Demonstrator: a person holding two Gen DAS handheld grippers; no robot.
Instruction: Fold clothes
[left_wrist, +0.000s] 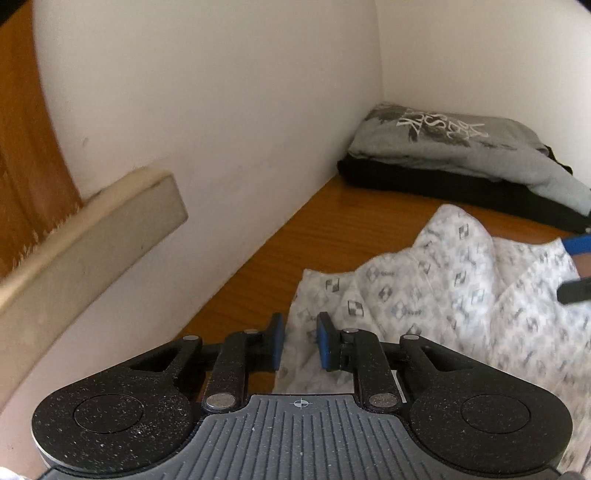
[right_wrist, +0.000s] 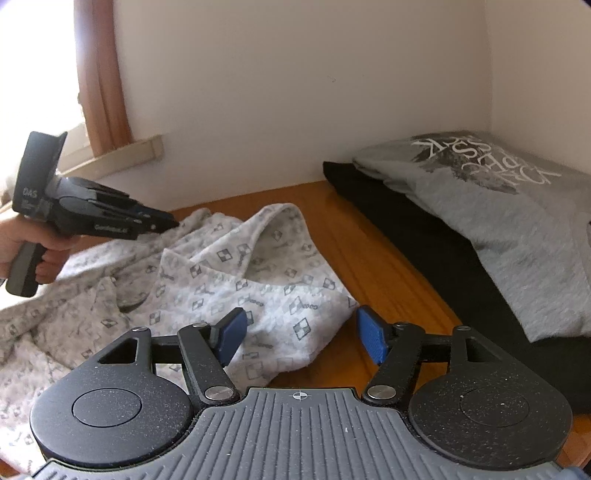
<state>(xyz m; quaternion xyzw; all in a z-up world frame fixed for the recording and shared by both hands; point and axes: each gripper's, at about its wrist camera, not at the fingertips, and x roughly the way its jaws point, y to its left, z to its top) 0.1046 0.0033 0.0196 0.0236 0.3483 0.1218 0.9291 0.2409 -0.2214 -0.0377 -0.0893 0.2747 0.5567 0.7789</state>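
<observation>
A white garment with a grey checker print (left_wrist: 424, 288) (right_wrist: 221, 280) lies crumpled on the wooden table (left_wrist: 295, 236) (right_wrist: 388, 266). My left gripper (left_wrist: 300, 341) has its blue pads close together with the garment's near-left edge pinched between them. In the right wrist view the left gripper (right_wrist: 171, 223), held by a hand, meets the garment's far-left edge. My right gripper (right_wrist: 303, 336) stands open above the garment's near-right corner, the pads apart from the cloth. Its pads (left_wrist: 578, 243) show at the right edge of the left wrist view.
A folded grey printed shirt (left_wrist: 461, 144) (right_wrist: 498, 206) rests on a folded black garment (left_wrist: 443, 184) (right_wrist: 406, 229) in the table's far right corner. White walls border the table at the back and the right. A window sill (left_wrist: 92, 229) (right_wrist: 122, 155) juts out on the left.
</observation>
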